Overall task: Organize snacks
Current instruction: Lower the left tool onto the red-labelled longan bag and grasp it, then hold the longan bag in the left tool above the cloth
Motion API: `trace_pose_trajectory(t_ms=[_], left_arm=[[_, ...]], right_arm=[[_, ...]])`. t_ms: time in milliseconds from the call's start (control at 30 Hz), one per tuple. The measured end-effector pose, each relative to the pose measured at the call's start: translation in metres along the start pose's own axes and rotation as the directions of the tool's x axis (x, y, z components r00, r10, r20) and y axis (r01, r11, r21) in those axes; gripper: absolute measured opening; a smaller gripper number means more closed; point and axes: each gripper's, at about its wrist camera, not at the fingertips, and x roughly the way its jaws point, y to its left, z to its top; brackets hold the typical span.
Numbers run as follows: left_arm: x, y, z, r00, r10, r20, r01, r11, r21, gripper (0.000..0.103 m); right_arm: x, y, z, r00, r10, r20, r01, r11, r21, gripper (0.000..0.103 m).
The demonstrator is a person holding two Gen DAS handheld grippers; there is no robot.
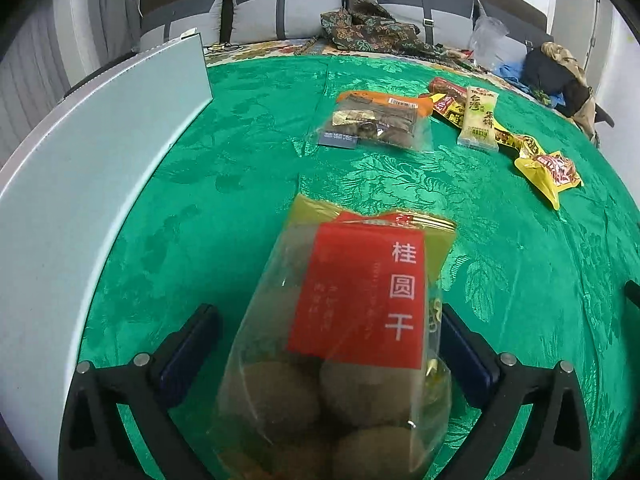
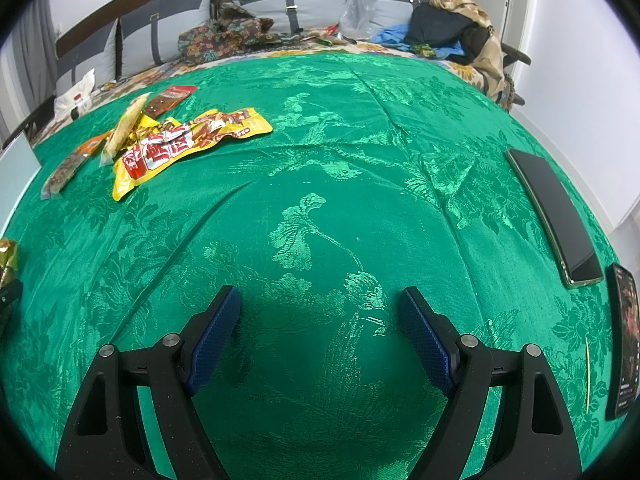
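Left gripper (image 1: 328,344): jaws spread wide, fingers either side of the near bag; the left pad (image 1: 188,352) stands clear of it, the right pad (image 1: 468,356) is at the bag's edge, contact unclear.
Longan bag (image 1: 344,340): clear packet with a red label and round brown fruit, lying on the green tablecloth (image 1: 240,160) between the left gripper's fingers, its gold top pointing far.
Other snacks: a clear packet of dark pieces (image 1: 376,120) far of the bag; a pale rice-cracker packet (image 1: 478,118) and yellow packets (image 1: 548,170) far right.
White board (image 1: 92,152): along the cloth's left edge.
Right gripper (image 2: 320,320): jaws apart, nothing between them, over bare cloth.
Phones: one dark phone (image 2: 556,216) and another (image 2: 622,340) at the right edge in the right wrist view.
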Motion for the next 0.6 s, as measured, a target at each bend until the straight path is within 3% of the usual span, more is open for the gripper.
trace_pose_trajectory(t_ms=[600], left_arm=[[-0.0019, -0.0005, -0.0006, 1.000, 0.000, 0.000, 0.000, 1.000, 0.001, 0.103]], right_arm=[[-0.0001, -0.0002, 0.0001, 1.000, 0.000, 0.000, 0.000, 1.000, 0.000, 0.084]])
